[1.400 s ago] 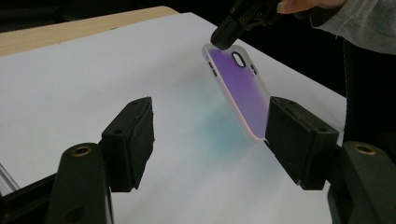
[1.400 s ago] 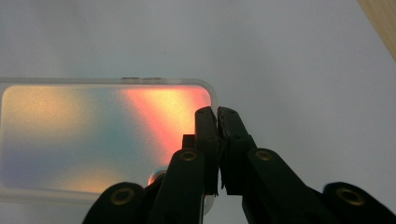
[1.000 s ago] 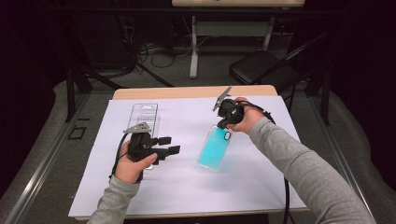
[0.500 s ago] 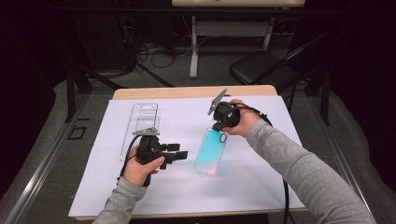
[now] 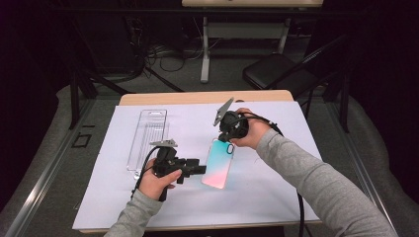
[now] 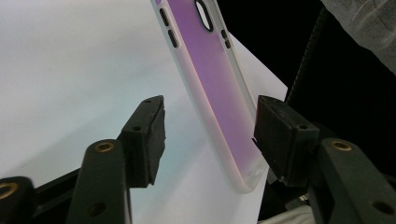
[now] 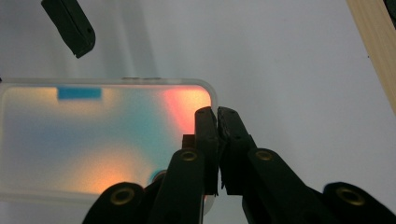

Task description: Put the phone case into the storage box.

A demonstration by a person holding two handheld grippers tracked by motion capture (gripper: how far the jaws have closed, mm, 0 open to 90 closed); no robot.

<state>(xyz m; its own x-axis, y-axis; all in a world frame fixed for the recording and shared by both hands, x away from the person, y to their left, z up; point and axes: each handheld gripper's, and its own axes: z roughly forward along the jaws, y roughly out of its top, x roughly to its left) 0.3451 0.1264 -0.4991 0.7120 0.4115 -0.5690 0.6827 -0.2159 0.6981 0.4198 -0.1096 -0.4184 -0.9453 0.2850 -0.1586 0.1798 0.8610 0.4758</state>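
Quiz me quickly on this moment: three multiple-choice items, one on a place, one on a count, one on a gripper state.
1. Where does the clear plastic tray lie?
A. left of the phone case
B. right of it
C. on top of it

2. How many phone cases are on the white sheet?
A. three
B. one
C. two

3. How does the right gripper stand?
A. wide open
B. shut on the case's edge
C. lying on the table

Answers: 1 A, the high view shows the tray at left. 2 B, one case. 3 B, its jaws pinch the rim in the right gripper view.
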